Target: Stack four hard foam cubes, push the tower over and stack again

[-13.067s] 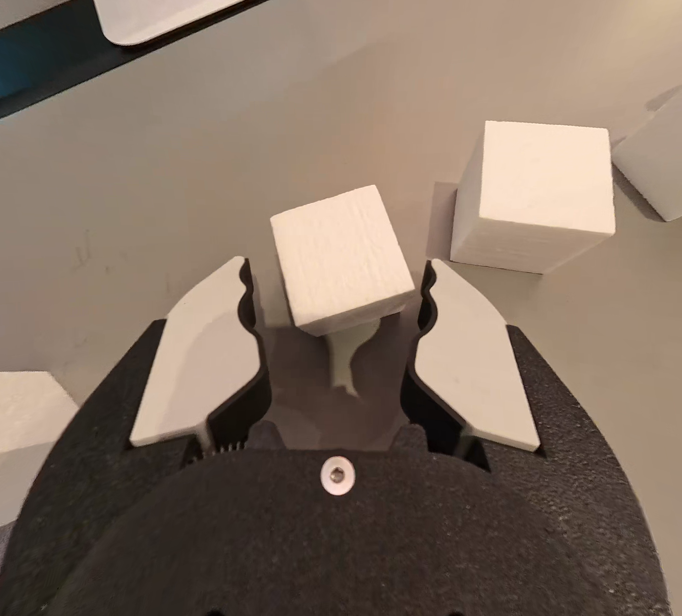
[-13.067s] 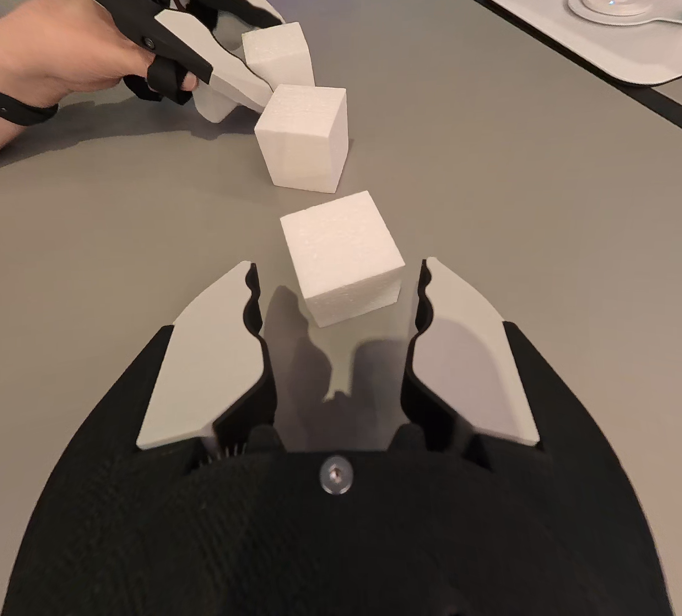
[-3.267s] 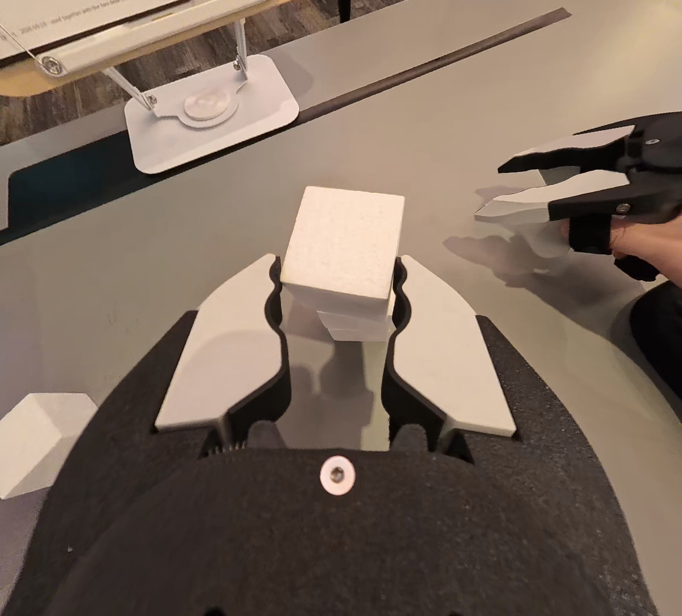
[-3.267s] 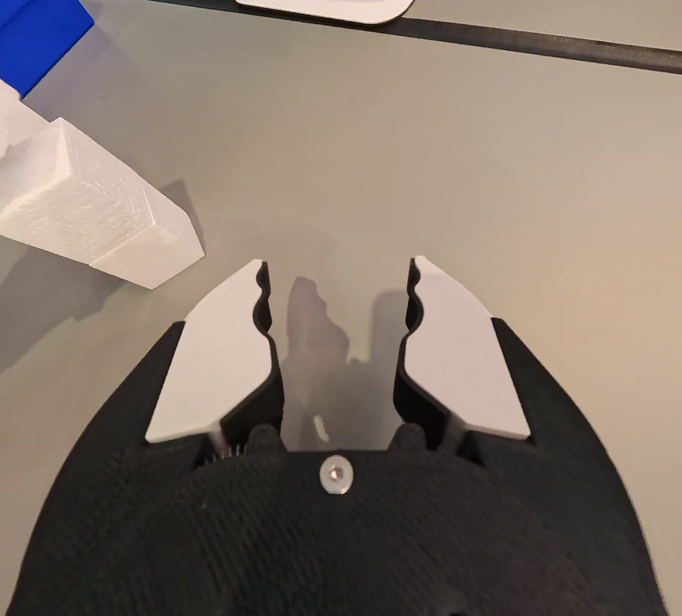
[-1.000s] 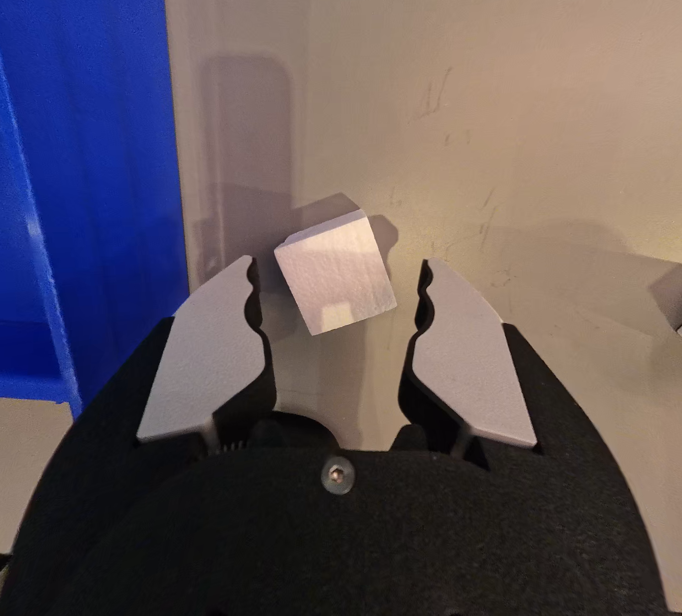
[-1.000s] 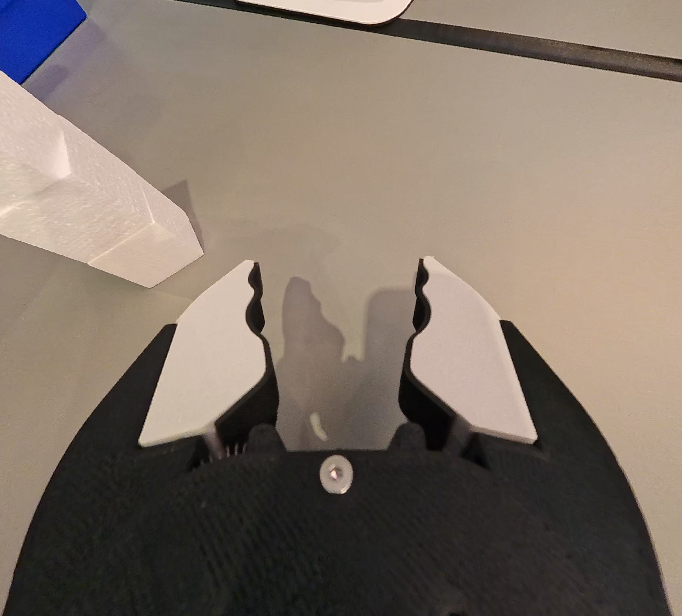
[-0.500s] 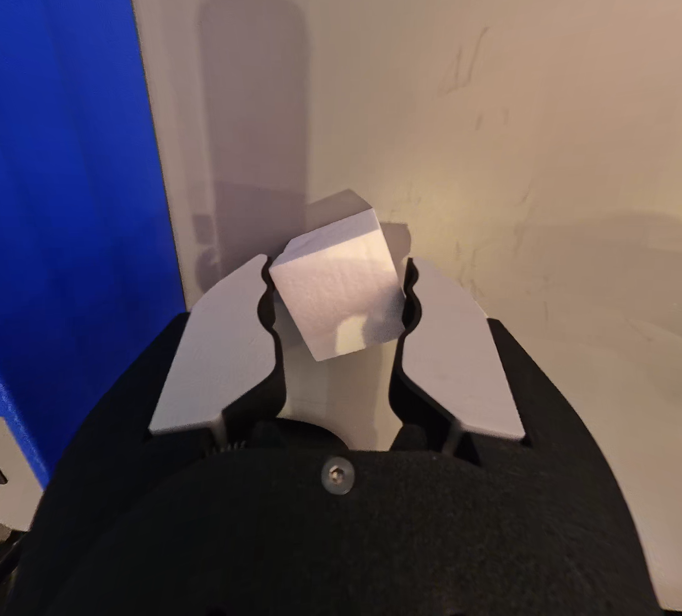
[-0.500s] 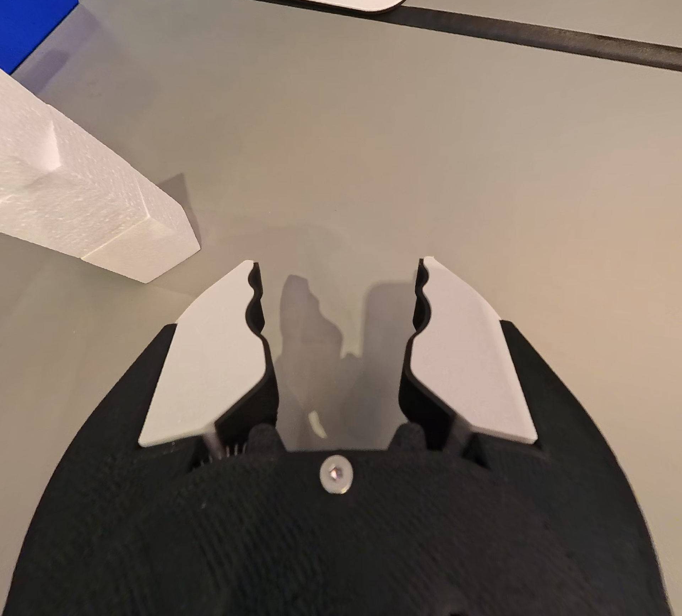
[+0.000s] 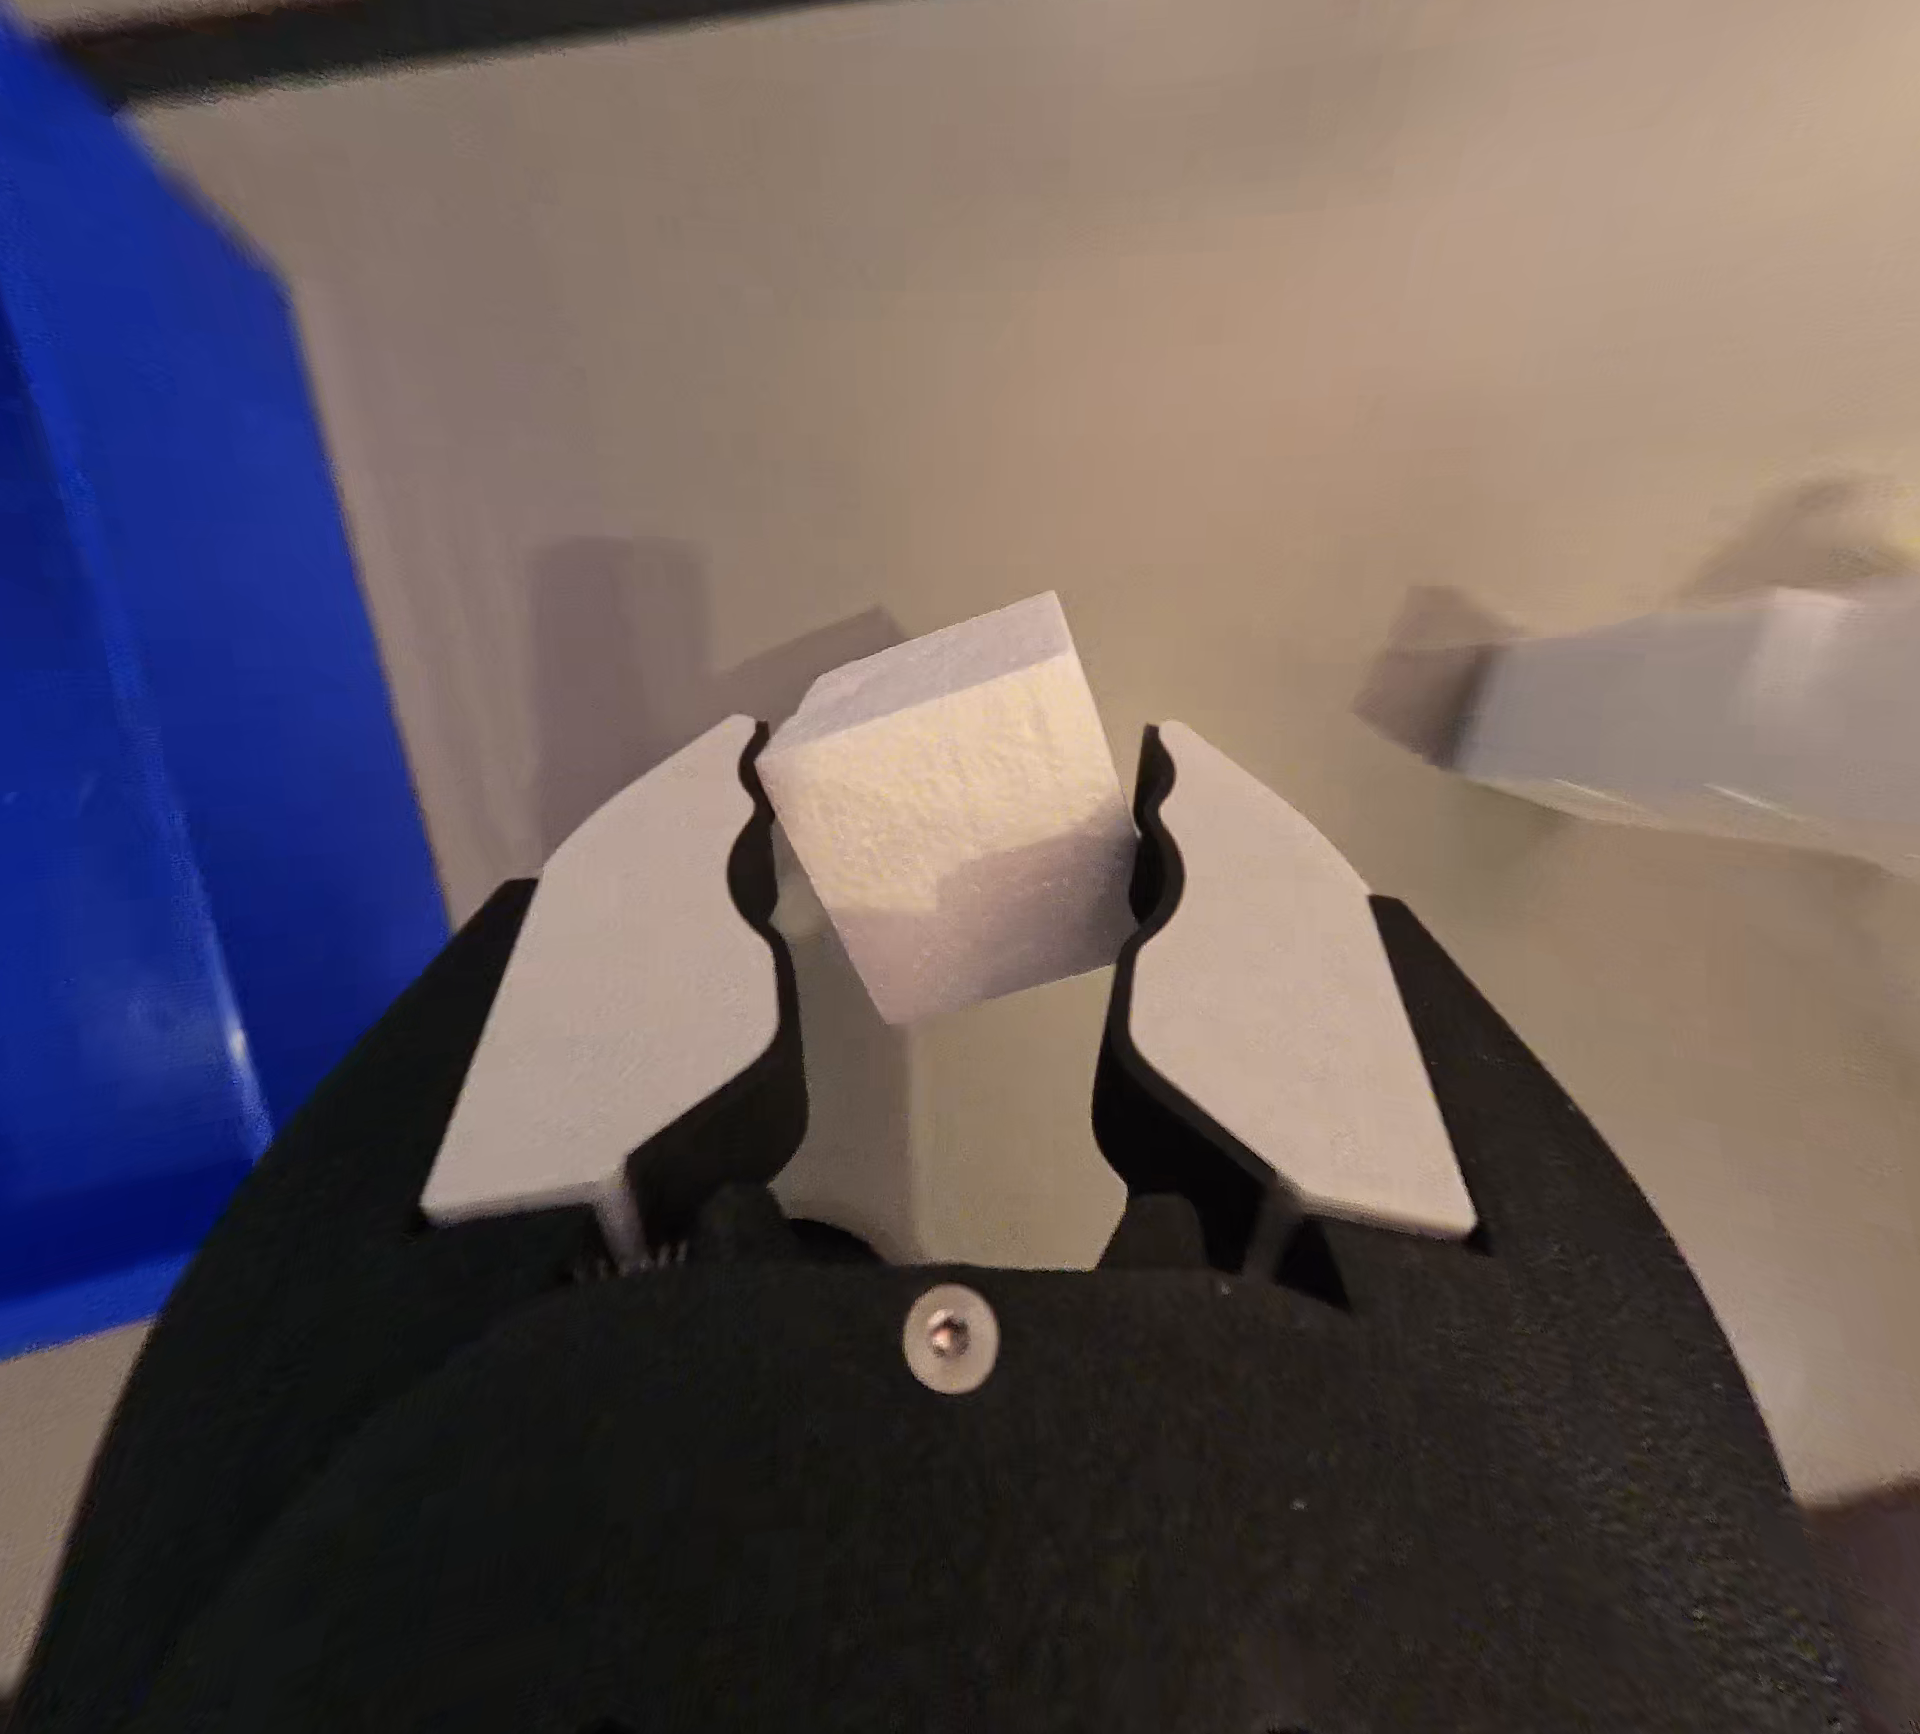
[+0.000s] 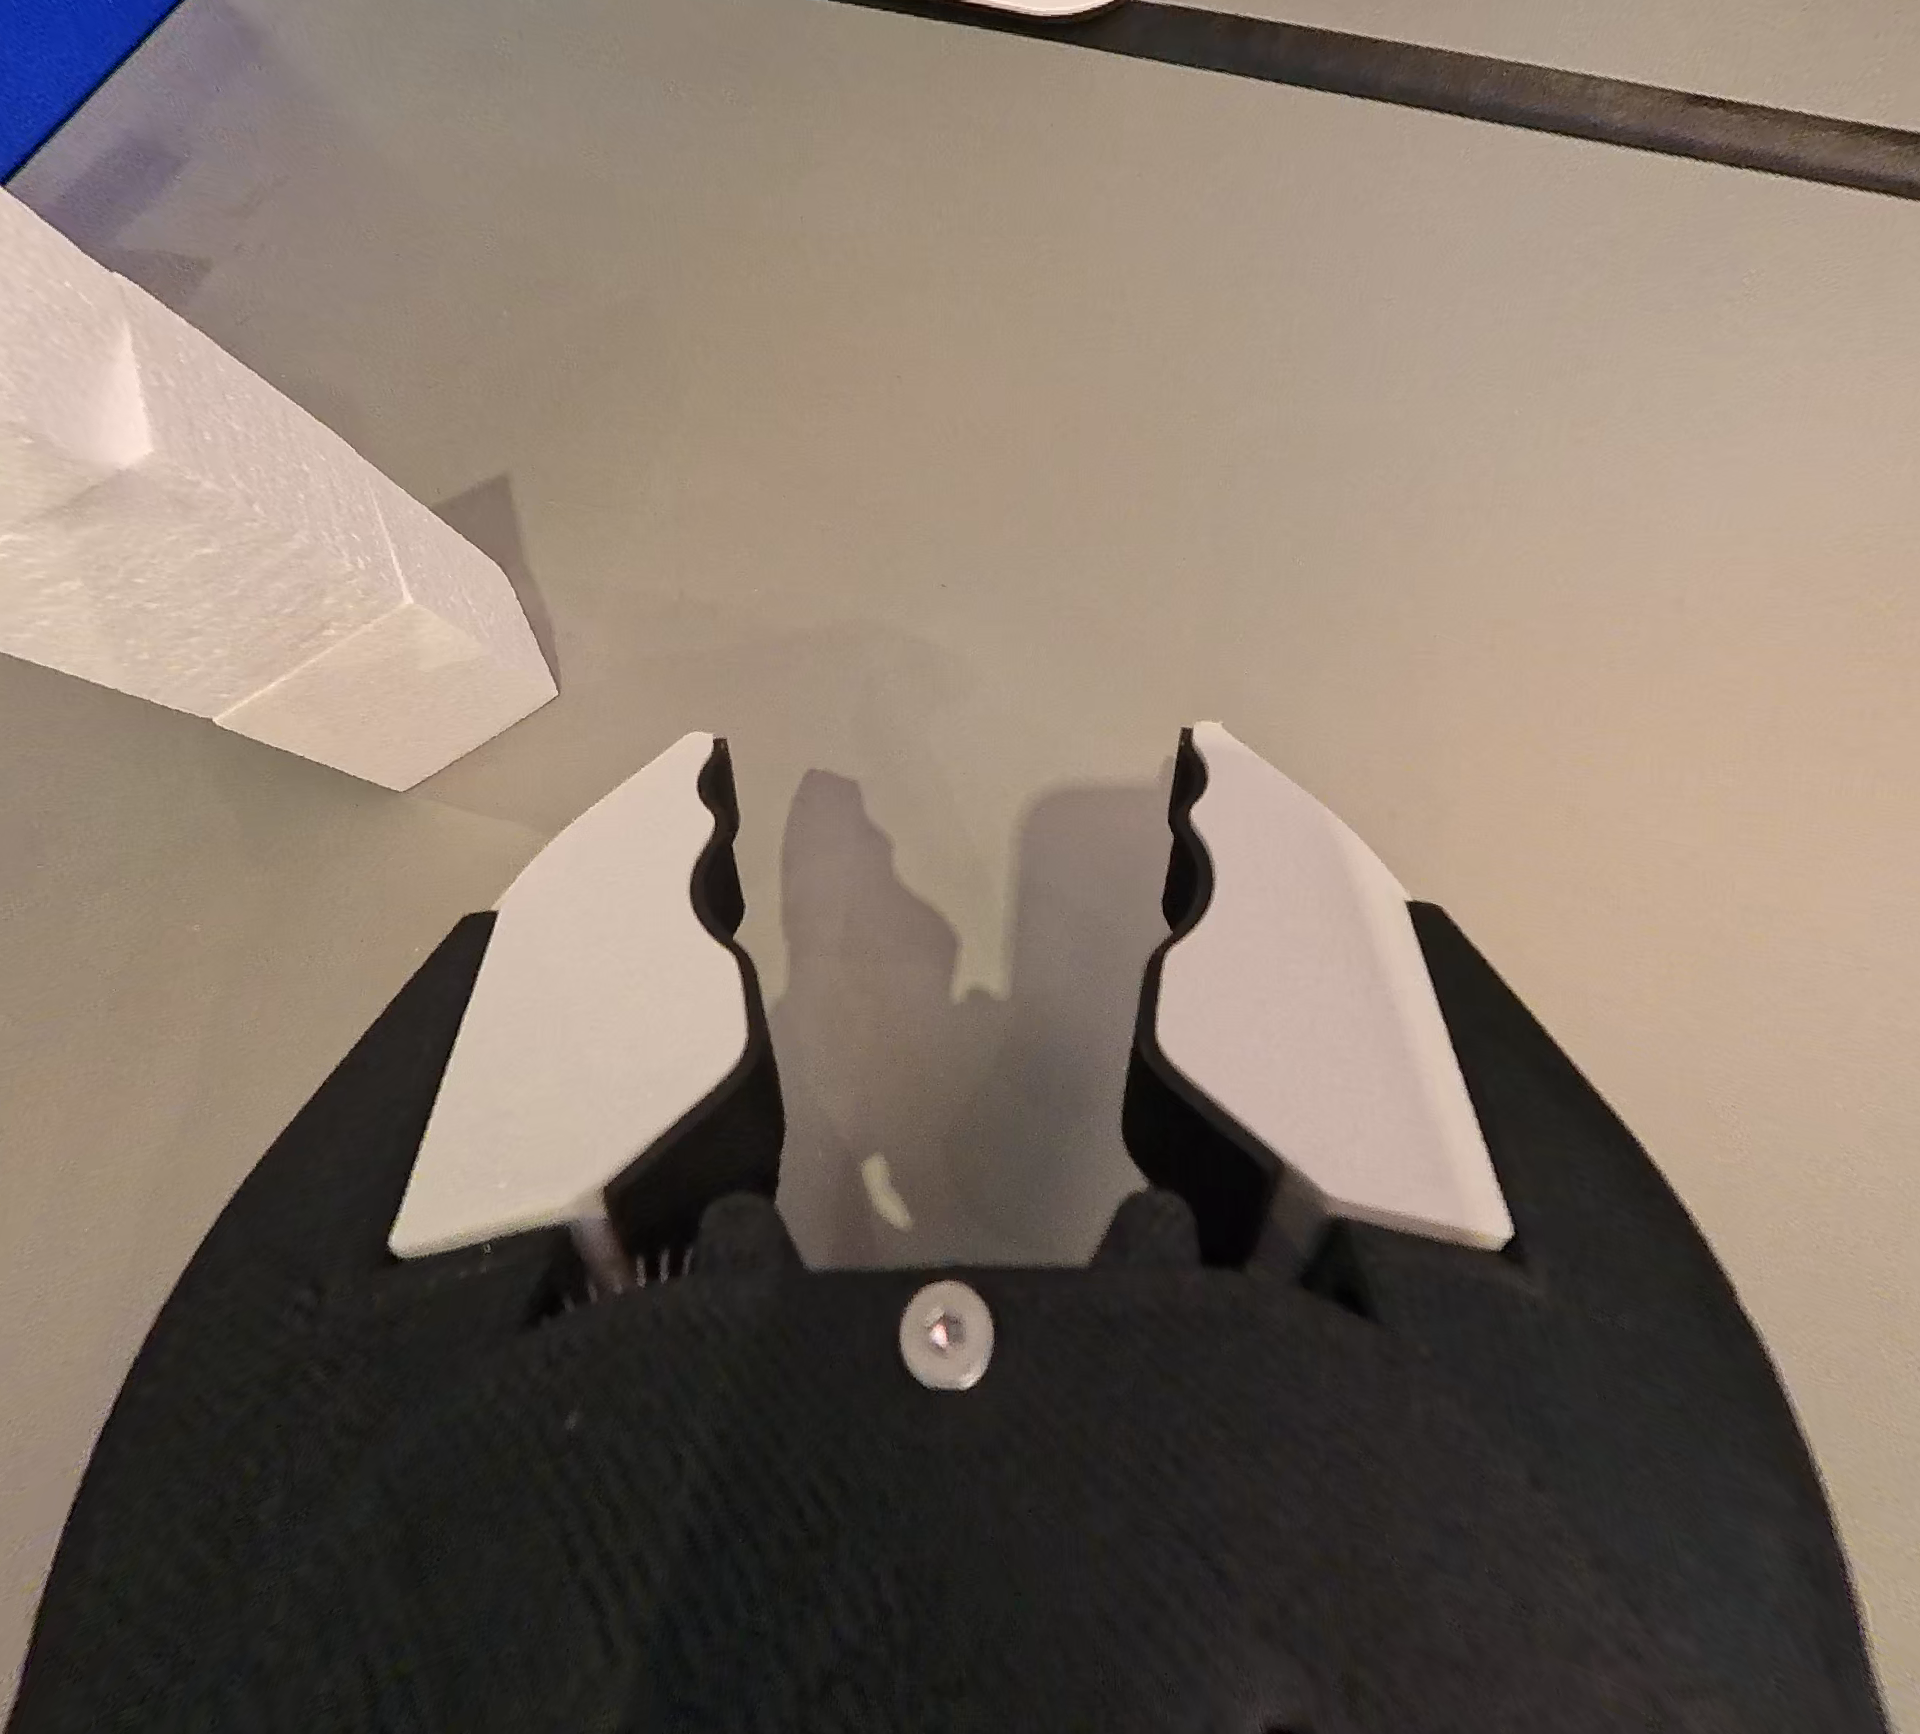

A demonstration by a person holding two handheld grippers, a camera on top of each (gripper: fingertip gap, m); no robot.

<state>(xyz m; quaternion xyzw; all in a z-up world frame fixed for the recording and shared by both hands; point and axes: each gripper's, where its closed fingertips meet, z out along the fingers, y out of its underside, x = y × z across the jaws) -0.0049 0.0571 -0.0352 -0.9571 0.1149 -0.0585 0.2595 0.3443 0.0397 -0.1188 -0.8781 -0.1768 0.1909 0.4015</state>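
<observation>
Lifted cube [image 9: 940,837] now clamped in left gripper [image 9: 945,754]

a small white hard foam cube [image 9: 951,837] with a grainy surface sits tilted, one corner pointing down, pinched at its sides and lifted off the grey tabletop. to its right stands a tower of white foam cubes [image 10: 223,583], the blocks stacked slightly offset, its base resting on the tabletop; it is blurred in the left wrist view.
</observation>
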